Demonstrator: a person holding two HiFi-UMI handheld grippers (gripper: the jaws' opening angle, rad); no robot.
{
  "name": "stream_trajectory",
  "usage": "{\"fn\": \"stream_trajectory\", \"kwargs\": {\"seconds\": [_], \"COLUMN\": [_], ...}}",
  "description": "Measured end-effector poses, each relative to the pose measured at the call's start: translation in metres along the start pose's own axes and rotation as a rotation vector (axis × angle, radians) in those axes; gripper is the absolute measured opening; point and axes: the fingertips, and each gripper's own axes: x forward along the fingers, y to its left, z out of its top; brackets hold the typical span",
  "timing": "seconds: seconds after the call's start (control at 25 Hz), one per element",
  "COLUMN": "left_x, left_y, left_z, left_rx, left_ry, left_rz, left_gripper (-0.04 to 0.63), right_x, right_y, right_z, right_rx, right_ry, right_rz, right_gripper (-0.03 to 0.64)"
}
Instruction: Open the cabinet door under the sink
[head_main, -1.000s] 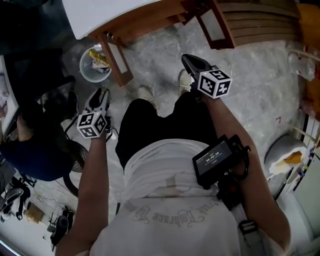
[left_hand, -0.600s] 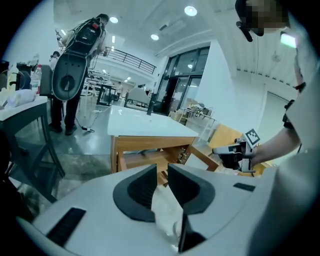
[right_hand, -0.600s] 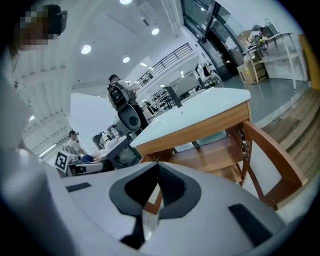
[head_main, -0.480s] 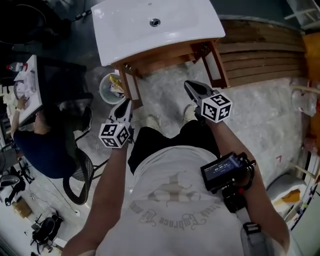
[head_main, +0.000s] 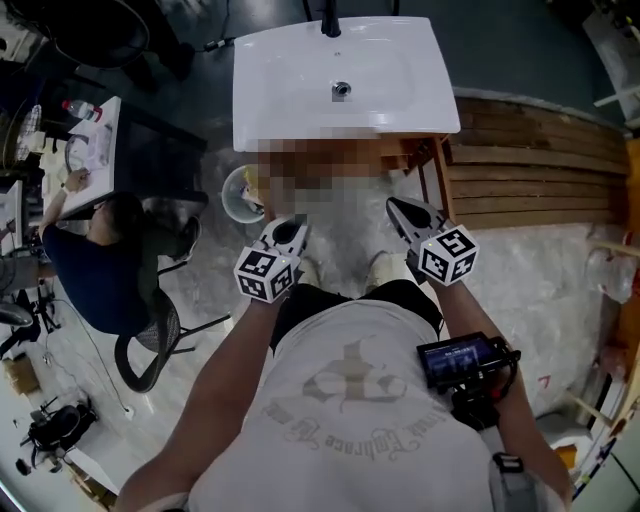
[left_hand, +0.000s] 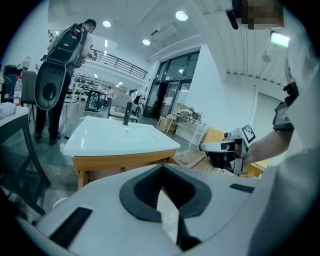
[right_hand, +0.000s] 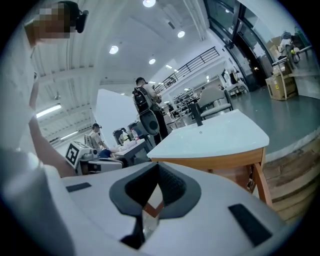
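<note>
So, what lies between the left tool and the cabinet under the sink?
Only bare grey floor, as the head view shows; the white bin stands off to the side.

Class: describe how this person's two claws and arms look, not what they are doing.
Left claw and right claw: pale grey shells, dark ribbed pads, each topped by a white cube with black square markers. Short-sleeved pale T-shirt; black screen device strapped on the right forearm.

Glossy white sink (head_main: 300, 90) on a matt wooden cabinet (right_hand: 210, 161)

Shirt print (head_main: 340, 435) and wrist screen (head_main: 455, 357) both illegible.
</note>
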Motion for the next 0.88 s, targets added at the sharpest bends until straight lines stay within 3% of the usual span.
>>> {"fn": "stream_trajectory", "kwargs": {"seconds": [0.68,0.88], "left_x": [0.022,0.008], "left_y": [-0.054,-0.028], "left_z": [-0.006,0.016], "left_rx": [-0.03,0.007], "left_ry": [0.0,-0.031], "left_rz": [0.032,0.055], "left_gripper": [0.009,0.009], "right_x": [-0.034,-0.01], "right_y": [-0.018,-0.005], "right_z": [0.012,0.021], "right_rx": [-0.008,-0.014], "right_ry": [0.005,-0.016], "right_rz": [0.082,0.102], "right_gripper": [0.012,0.012]}}
